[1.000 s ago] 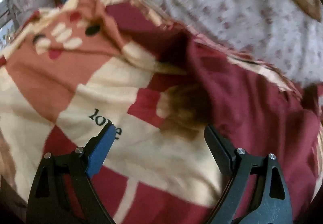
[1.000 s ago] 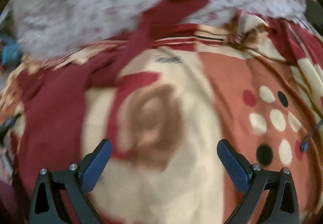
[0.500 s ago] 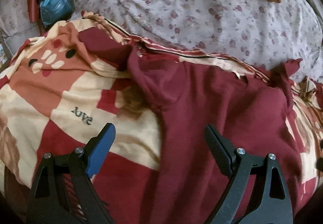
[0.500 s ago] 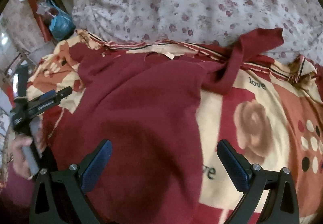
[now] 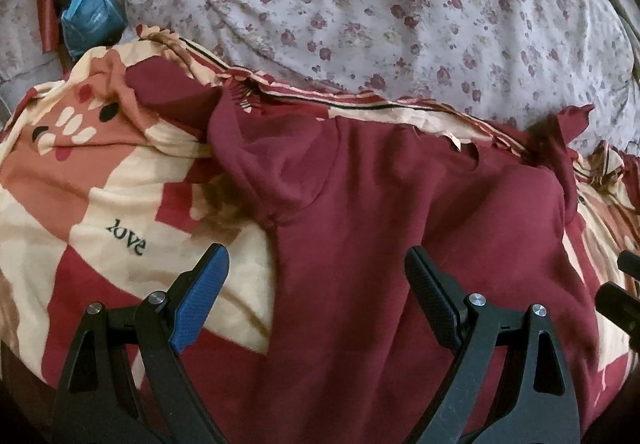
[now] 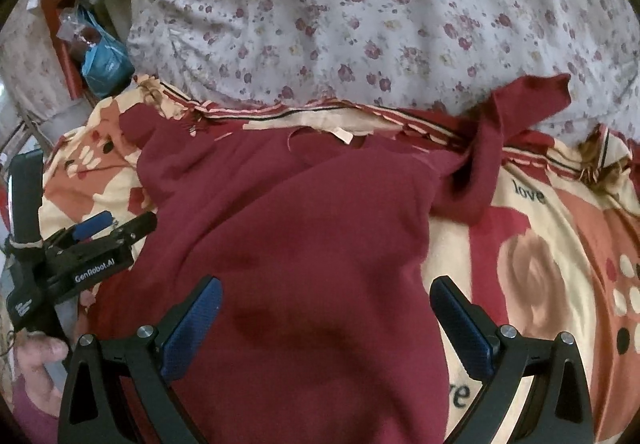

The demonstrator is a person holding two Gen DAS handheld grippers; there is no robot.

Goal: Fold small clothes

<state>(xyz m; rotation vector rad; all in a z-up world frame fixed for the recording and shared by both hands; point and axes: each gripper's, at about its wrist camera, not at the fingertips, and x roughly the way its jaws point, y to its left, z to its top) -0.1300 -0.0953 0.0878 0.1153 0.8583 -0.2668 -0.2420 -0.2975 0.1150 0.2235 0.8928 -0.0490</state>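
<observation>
A maroon shirt (image 5: 400, 244) lies spread on a patterned blanket (image 5: 80, 204), its collar toward a floral pillow (image 5: 400, 24) beyond. Both the left gripper (image 5: 316, 280) and right gripper (image 6: 326, 312) hover over the shirt, fingers spread wide, holding nothing. A blue bag (image 5: 90, 18) sits beyond the blanket's far left corner.

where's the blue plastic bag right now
The blue plastic bag sits upper left in both views, beyond the patterned blanket's far corner, left of the floral quilt.
</observation>
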